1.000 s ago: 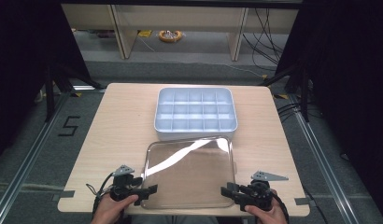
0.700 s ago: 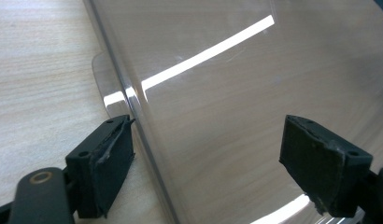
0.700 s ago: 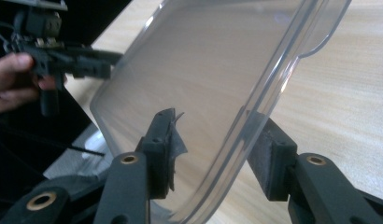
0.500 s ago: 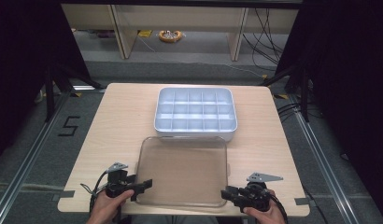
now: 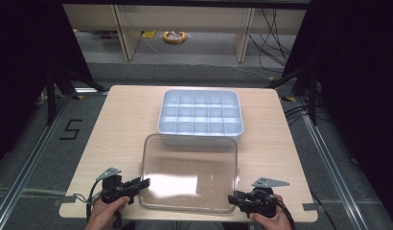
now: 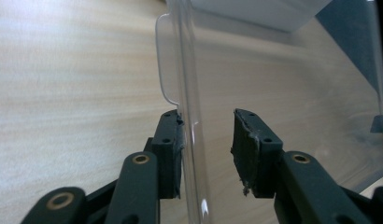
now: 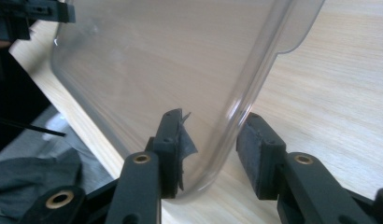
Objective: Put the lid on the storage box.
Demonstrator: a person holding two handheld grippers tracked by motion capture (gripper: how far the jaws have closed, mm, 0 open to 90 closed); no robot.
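A clear plastic lid [image 5: 190,172] lies near the table's front edge, just in front of a white compartment tray [image 5: 200,112]. My left gripper [image 5: 143,184] is at the lid's front left corner. In the left gripper view the jaws [image 6: 208,126] stand apart around the lid's rim [image 6: 192,93]; the left pad [image 6: 173,140] touches it and the right pad is clear. My right gripper [image 5: 231,198] is at the front right corner. Its jaws [image 7: 210,123] are apart on either side of the lid's curved edge [image 7: 236,116], with a gap at both pads.
The pale wooden table [image 5: 122,120] has bare room left and right of the tray. Its front edge runs right under both hands. Beyond the table are a grey floor, shelving legs and cables [image 5: 276,28]. The left gripper [image 7: 35,11] shows far off in the right gripper view.
The lid was tipped up and catching glare a second ago; it has come down flat onto the table in front of the tray. Both hands have drawn slightly toward the front edge.
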